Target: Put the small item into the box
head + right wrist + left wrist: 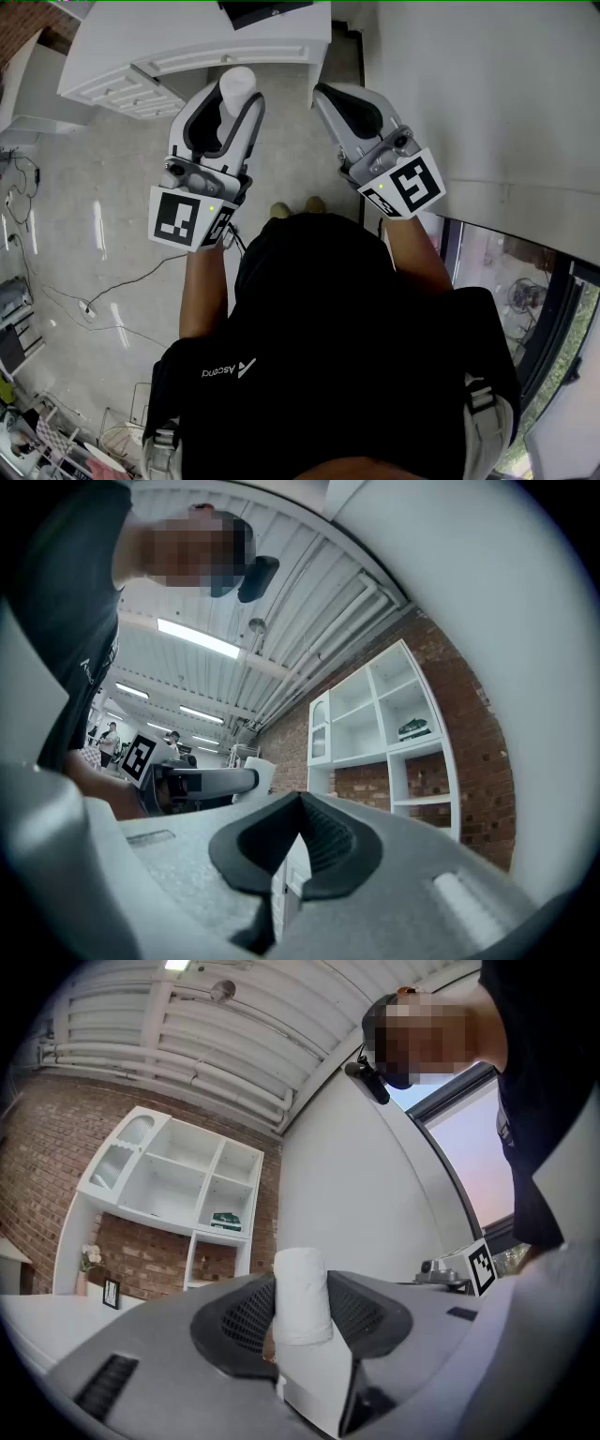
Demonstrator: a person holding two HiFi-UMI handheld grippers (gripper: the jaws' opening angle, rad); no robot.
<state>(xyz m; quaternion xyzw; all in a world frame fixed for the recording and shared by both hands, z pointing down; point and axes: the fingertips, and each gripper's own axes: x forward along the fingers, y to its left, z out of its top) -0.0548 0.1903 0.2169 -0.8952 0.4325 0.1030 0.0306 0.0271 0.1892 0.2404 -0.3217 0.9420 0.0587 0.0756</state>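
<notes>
My left gripper [228, 111] is held up in front of the person, shut on a small white cylinder [236, 86] that stands up out of the jaws. In the left gripper view the white cylinder [302, 1296] sits between the two dark ribbed pads [246, 1316] of the left gripper [300, 1321], its rounded top above them. My right gripper [326, 94] is beside it at the right, shut, with nothing between its fingers; in the right gripper view the right gripper [300, 803] has its dark jaws meeting at the tip. No box shows in any view.
A white cabinet [122, 84] with drawers stands ahead on the floor. A white wall [469, 84] runs along the right, with a window [506, 272] lower down. A cable [112, 291] lies on the floor at left. A white shelf unit [178, 1185] stands against brick.
</notes>
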